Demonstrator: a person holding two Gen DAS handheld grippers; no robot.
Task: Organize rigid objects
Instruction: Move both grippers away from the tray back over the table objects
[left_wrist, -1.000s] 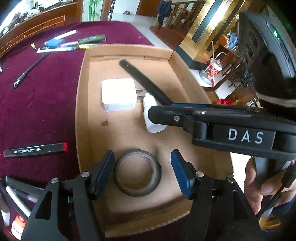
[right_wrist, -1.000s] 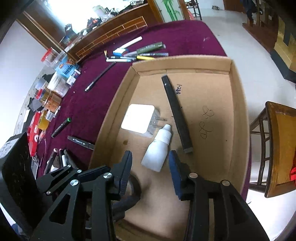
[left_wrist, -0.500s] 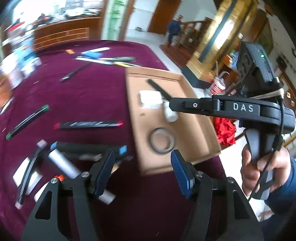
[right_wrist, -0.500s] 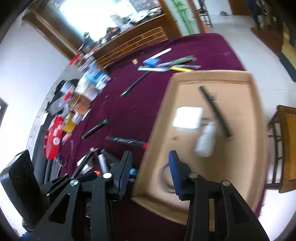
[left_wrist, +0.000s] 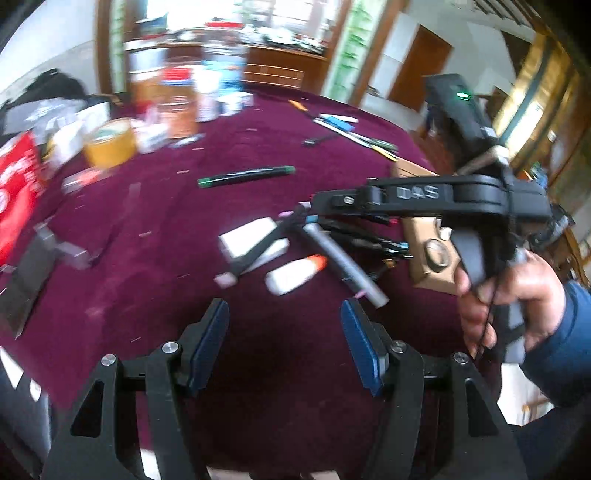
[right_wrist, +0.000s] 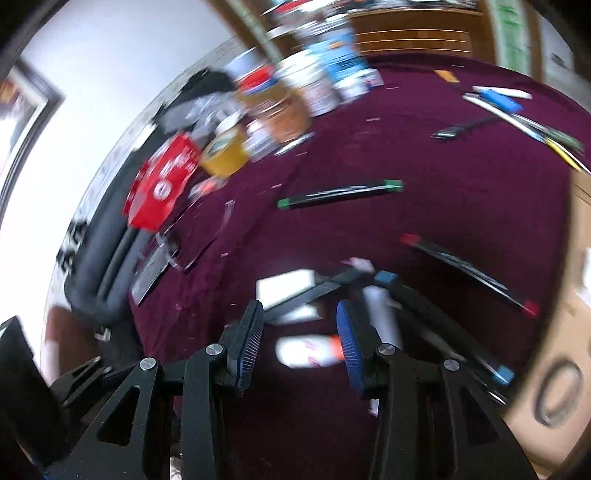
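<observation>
Your left hand-held gripper (left_wrist: 284, 341) is spread wide w/ nothing btwn its blue pads, over the maroon cloth surface (left_wrist: 155, 206). Only the left view shows your right hand (left_wrist: 506, 291) on its handle. Right hand-held gripper (right_wrist: 300, 345) is also parted, empty; just ahead of it lies 1 white bottle w/ orange tip (right_wrist: 308, 352), blurred. Beyond that, a white flat block (right_wrist: 286, 286) and 2 black markers: green-capped (right_wrist: 340, 192), red-capped (right_wrist: 469, 273). Cardboard box (right_wrist: 576, 332) sits to its right, 1 dark tape ring (right_wrist: 557, 393) inside.
</observation>
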